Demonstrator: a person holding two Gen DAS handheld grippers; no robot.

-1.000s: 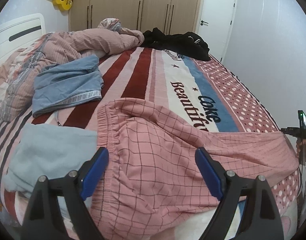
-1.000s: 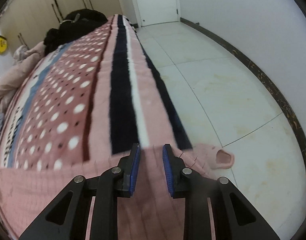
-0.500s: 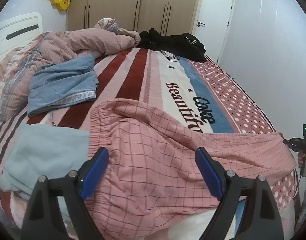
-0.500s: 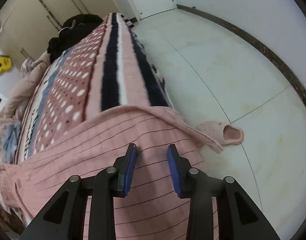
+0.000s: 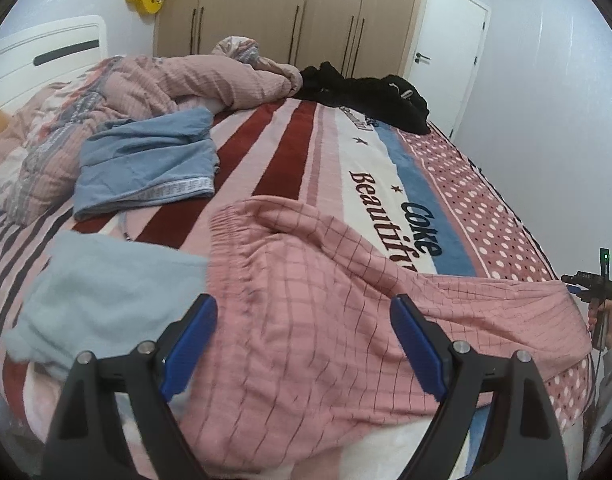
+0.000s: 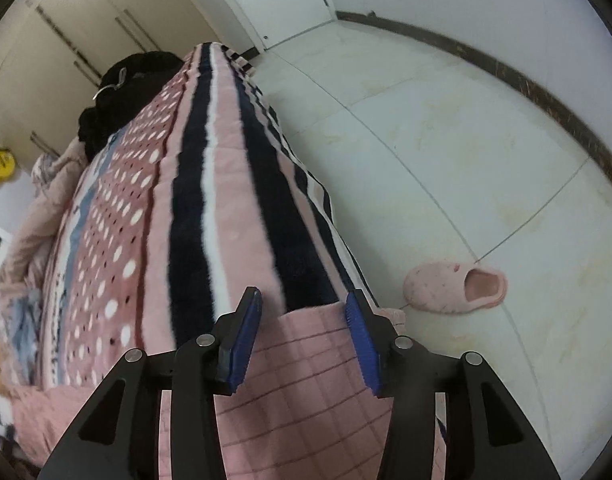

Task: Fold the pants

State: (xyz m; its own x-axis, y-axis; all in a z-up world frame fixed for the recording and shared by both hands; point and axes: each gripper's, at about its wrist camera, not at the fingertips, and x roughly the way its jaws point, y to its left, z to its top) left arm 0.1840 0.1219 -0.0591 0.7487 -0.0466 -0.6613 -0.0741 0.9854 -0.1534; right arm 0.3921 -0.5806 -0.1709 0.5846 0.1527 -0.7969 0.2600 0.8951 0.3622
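The pink checked pants (image 5: 326,300) lie spread under and ahead of the left gripper (image 5: 303,340), its jaws wide apart. The right gripper (image 6: 303,332) is parted too, the pants' leg end between its fingers, unpinched

The blanket (image 5: 386,200) reads "Coke" and, partly covered, what looks like "Beautiful".

The left gripper (image 5: 301,340) hovers with jaws spread wide above the pink checked pants (image 5: 346,312), which lie crumpled across the near end of the bed (image 5: 297,148). The right gripper (image 5: 596,292) sits at the pants' far right end. Beside the waistband lies a pale blue towel (image 5: 101,292); behind it, blue shorts (image 5: 145,164).
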